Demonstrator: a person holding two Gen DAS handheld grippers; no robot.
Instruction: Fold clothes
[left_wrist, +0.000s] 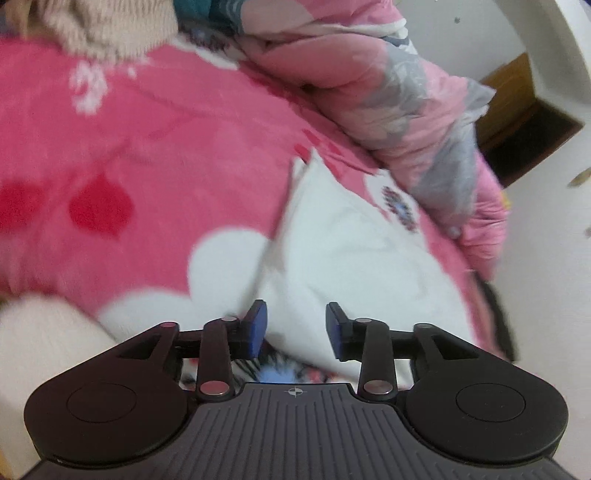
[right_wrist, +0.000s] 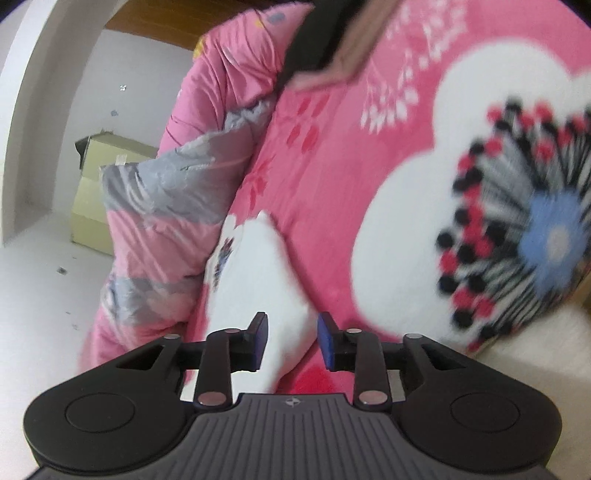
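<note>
Presently catalogued: one white garment (left_wrist: 351, 251), lying on a bed under a pink fleece blanket (left_wrist: 147, 147) printed with white flowers, just beside a rumpled pink-and-grey quilt (left_wrist: 406, 103). Left gripper (left_wrist: 295, 326): jaws part-open, pads clear of the cloth, the garment's near edge lying under and ahead of the gap. Right gripper (right_wrist: 291, 339): jaws likewise part-open, a narrow end of the same white garment (right_wrist: 258, 273) lying between them, with no firm pinch visible. Long axis: in both views the garment runs away from the jaws toward the quilt, tapering to a point at the far end. Both hands sit at its near end; which is nearer cannot be told. A beige knitted item (left_wrist: 99, 26) lies well apart at the blanket's far side. Judgement: either gripper need only close or advance forward along that axis to take the near edge.
</note>
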